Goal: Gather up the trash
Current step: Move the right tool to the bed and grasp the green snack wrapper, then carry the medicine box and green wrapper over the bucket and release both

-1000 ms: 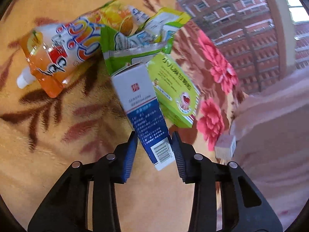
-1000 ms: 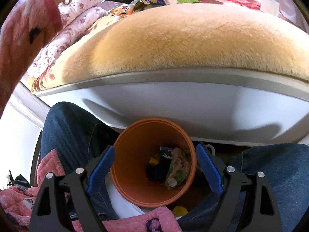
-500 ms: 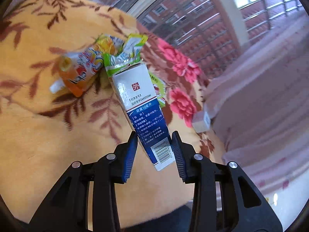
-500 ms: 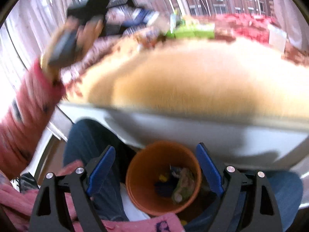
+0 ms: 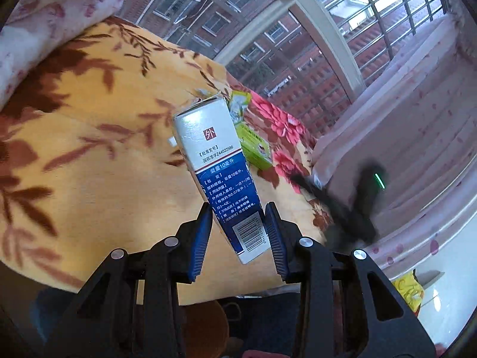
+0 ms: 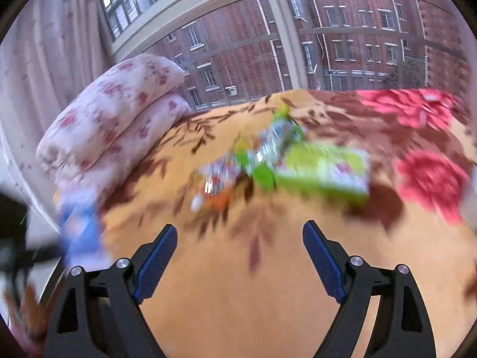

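The left tool (image 5: 238, 232) is clamping a blue-and-white carton (image 5: 219, 176) by its bottom end above the bed (image 5: 89, 149), the right tool (image 6: 237, 256) gaping toward wrappers (image 6: 268, 158) at 12 o'clock, and the tilted box is risking slipping free.

Blurred wrappers (image 6: 268, 161) on blanket (image 6: 238, 283)
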Demonstrator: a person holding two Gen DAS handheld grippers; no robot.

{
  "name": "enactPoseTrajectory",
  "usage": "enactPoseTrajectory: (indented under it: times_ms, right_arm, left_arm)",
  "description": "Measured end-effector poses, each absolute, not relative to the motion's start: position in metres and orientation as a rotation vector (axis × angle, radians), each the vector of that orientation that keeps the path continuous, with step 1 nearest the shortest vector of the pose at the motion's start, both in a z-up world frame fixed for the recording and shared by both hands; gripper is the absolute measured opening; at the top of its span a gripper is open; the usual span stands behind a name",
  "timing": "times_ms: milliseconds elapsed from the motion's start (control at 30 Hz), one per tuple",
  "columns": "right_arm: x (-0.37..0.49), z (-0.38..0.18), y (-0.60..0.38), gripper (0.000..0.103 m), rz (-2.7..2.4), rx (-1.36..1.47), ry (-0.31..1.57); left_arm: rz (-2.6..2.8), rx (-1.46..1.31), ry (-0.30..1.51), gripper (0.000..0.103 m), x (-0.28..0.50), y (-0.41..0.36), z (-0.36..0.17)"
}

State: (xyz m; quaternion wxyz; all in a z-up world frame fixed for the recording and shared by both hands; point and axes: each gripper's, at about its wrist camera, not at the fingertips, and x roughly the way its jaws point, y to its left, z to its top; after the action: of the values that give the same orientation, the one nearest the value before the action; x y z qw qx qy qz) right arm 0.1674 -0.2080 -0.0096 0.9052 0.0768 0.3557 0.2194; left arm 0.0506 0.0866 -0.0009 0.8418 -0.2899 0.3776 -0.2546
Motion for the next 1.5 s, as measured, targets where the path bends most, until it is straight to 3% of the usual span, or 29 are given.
enactPoseTrajectory:
  times_ms: [167,233,333,433,700,1000,1233,1500]
  right_arm:
    - [0.273,-0.023,-0.170,0.084,0.327,0.130,0.799]
    - [0.306,-0.035,-0.165,0.076,0.281,0.152,0.842]
    - [0.343,-0.054,-0.165,0.044,0.200,0.206,0.927]
    - [0.348,-0.058,-0.172,0.031,0.204,0.270,0.937]
    - [0.297,0.002,-0.180,0.029,0.310,0.254,0.816]
    - [0.144,0.056,-0.201,0.029,0.476,0.145,0.715]
    - [0.030,0.034,-0.226,0.029,0.535,0.102,0.741]
    - [-0.060,-0.012,-0.228,0.029,0.539,0.038,0.840]
  left_arm:
    - [-0.548,-0.625,0.770,0.036,0.047,0.099,0.001]
    - [-0.559,-0.637,0.767,0.036,0.049,0.105,0.000]
    - [-0.565,-0.639,0.770,0.036,0.052,0.109,-0.003]
    - [-0.564,-0.629,0.772,0.036,0.053,0.112,-0.004]
    - [-0.584,-0.597,0.780,0.036,0.049,0.102,0.000]
    - [-0.634,-0.503,0.779,0.036,0.016,0.078,0.018]
    - [-0.734,-0.357,0.825,0.036,-0.034,0.047,0.018]
    - [-0.792,-0.188,0.961,0.036,-0.072,0.010,-0.016]
